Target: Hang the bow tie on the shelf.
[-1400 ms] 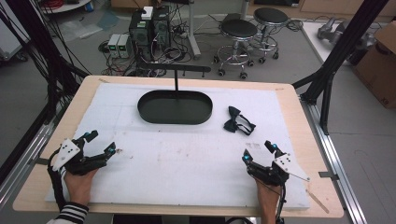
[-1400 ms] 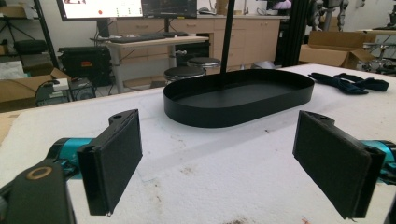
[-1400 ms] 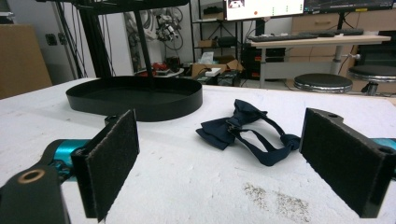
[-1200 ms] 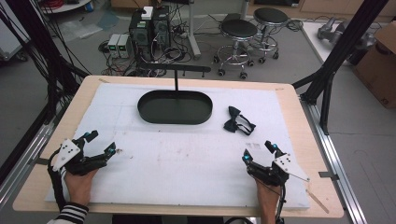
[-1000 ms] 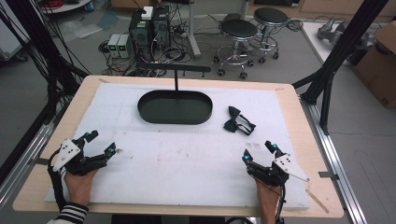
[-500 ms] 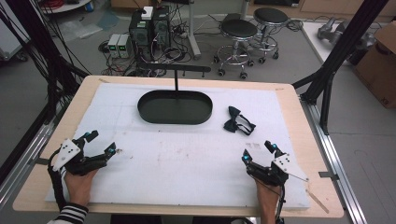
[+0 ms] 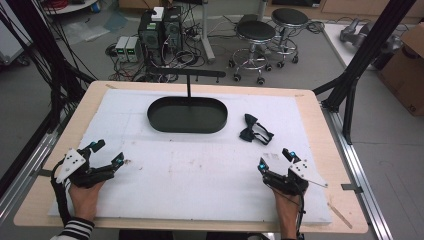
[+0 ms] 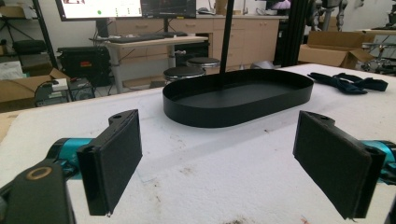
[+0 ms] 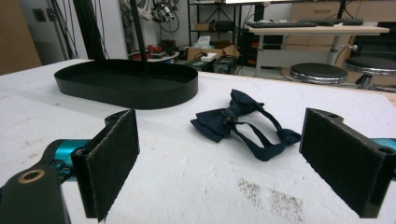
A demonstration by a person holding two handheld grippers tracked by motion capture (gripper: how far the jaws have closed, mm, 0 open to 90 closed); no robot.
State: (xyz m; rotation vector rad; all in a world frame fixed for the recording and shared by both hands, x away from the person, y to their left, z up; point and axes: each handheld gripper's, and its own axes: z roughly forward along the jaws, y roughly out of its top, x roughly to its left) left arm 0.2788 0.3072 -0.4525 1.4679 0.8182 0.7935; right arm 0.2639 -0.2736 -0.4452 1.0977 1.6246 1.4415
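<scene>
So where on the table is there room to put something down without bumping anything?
The widest bare patch is the white padded mat between the left gripper and the right gripper, in front of the black oval metal tray. The mat's far left corner is bare too. It is tighter at far right, where the dark blue bow tie lies beside the tray.

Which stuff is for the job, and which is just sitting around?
For the job: bow tie, black tray with its stand, right gripper nearest the bow tie, left gripper. Both grippers are open and hold nothing.

Just sitting around: stools, computer boxes on the floor, cardboard box, desk with keyboard.
</scene>
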